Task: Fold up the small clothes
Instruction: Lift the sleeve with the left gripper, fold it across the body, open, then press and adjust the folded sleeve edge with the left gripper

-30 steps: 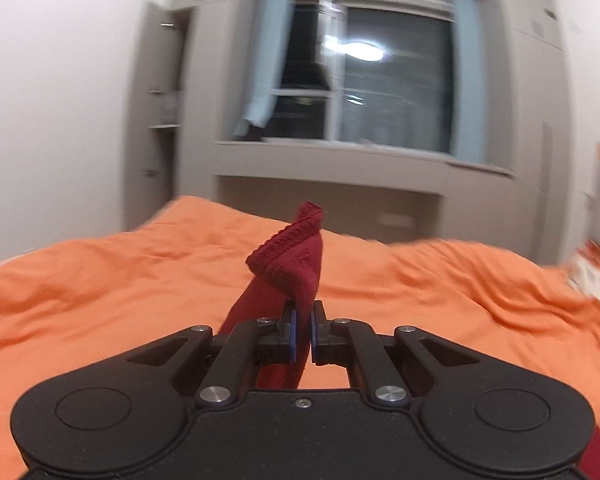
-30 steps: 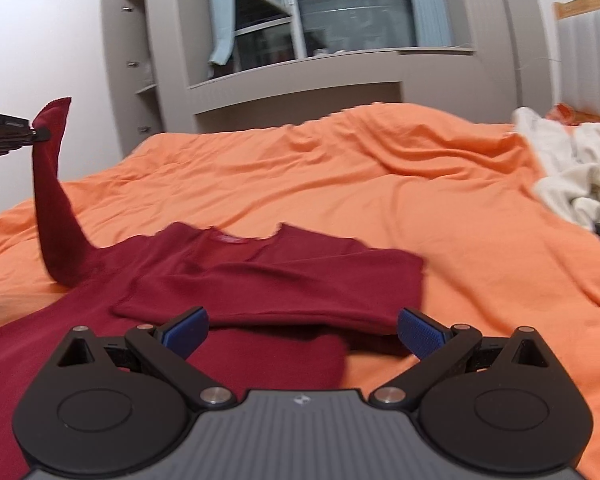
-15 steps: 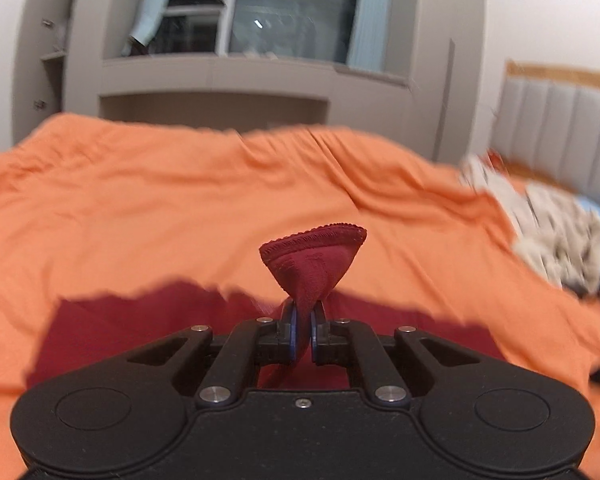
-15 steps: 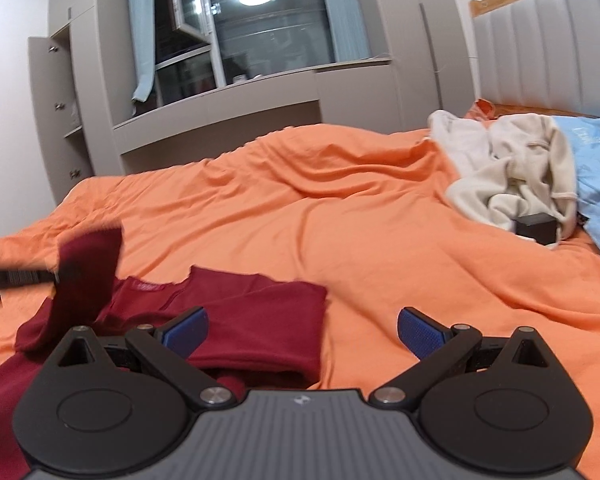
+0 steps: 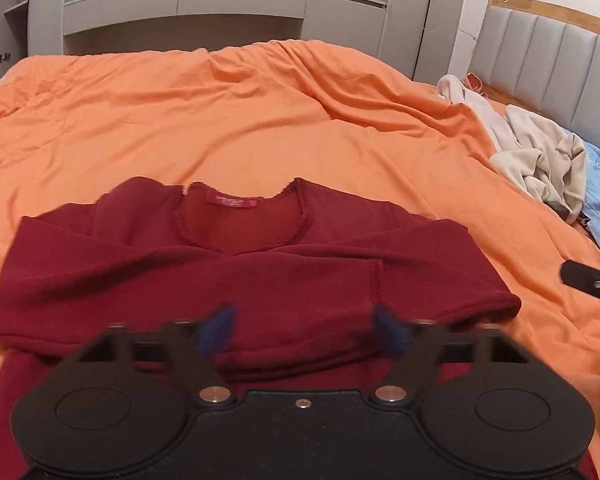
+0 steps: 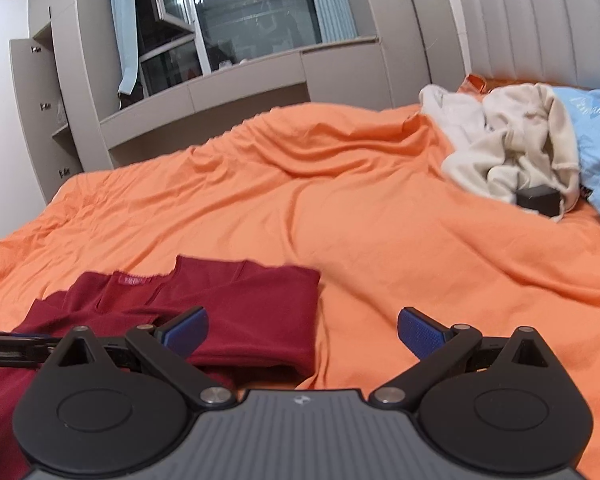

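A dark red long-sleeved top (image 5: pixel 236 272) lies flat on the orange bed cover (image 5: pixel 260 120), neckline away from me, both sleeves folded across its chest. My left gripper (image 5: pixel 304 330) is open and empty, just above the top's lower part. My right gripper (image 6: pixel 302 332) is open and empty, over the bed cover beside the top's right edge (image 6: pixel 236 312). The right gripper's tip shows at the right edge of the left wrist view (image 5: pixel 588 282).
A heap of cream clothes (image 6: pixel 512 140) and a light blue cloth (image 6: pixel 596 136) lie at the right by the padded headboard (image 6: pixel 540 24). A small black object (image 6: pixel 538 200) lies at the heap's edge. Grey cabinets and a window stand beyond the bed.
My left gripper carried the sleeve cuff across the top, laid it down and opened. The right gripper stayed open and shifted right.
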Motion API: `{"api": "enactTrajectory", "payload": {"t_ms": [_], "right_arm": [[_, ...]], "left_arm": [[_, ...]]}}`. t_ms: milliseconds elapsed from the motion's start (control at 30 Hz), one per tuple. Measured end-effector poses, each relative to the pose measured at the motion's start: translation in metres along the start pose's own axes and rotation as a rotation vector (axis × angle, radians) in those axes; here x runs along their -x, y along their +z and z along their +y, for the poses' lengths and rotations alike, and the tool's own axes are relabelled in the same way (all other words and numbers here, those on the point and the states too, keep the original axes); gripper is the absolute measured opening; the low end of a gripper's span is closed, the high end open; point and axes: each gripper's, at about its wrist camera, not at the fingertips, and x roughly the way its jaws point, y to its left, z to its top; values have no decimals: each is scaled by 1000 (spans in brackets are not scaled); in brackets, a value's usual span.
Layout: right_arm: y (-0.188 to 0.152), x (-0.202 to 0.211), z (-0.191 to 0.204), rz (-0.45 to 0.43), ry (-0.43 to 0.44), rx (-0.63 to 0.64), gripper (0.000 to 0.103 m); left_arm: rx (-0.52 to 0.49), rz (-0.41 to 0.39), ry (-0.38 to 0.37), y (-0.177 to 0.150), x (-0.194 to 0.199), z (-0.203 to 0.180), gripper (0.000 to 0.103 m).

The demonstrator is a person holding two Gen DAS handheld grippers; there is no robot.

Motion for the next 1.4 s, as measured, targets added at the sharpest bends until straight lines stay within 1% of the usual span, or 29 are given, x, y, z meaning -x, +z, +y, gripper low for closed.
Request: {"api": "enactTrajectory", "payload": {"t_ms": [100,167,300,367,467,533,567,633,700,767,867,967,1000,1033,1067,1100,1167,1200,1267,1300,1400], "right_arm": [[-4,-8,11,26,11,34,103],[-7,-11,23,42,24,88,103],[-10,-15,48,40,65,213,103],[-11,-21,61,52,96,244,103],[-9,-33,80,69,126,275,103],[-7,-41,94,67,136,301,103],[-6,-44,99,64,143,314,103],[-6,-52,111,63,168,352,103],[-9,-59,121,65,196,386,103],[-12,-67,129,69,213,408,103],[-17,-82,140,97,212,441,103],[-23,-90,142,114,219,446,103],[-24,-91,142,118,224,443,103],[-25,-92,141,120,226,439,103],[-25,-92,140,119,229,431,103],[-24,-92,138,118,237,421,103],[-22,-92,136,118,244,409,103],[-22,-92,136,118,243,409,102],[-24,-93,136,120,238,414,98],[-25,-94,137,124,241,416,98],[-29,-98,138,141,239,420,98]], "left_arm": [[-16,5,11,-2,17,9,94],[0,11,51,-2,29,20,102],[70,44,174,-3,48,58,102],[85,54,232,-5,57,81,102],[95,84,342,-10,62,120,102],[113,117,391,-15,62,149,102],[139,144,408,-19,59,164,102],[212,181,414,-28,57,191,102],[254,175,364,-34,57,207,102],[222,172,374,-33,54,209,102],[113,157,446,-29,40,200,103],[19,127,482,-25,27,193,101],[-6,114,483,-23,26,191,99],[-21,102,479,-22,25,191,92],[-30,83,471,-21,26,190,82],[-38,60,453,-20,28,189,76],[-52,39,428,-20,30,187,48],[-60,34,422,-21,30,186,41],[-76,20,402,-22,31,183,18],[-85,10,394,-22,32,181,11],[-107,-18,408,-23,34,174,7]]}}
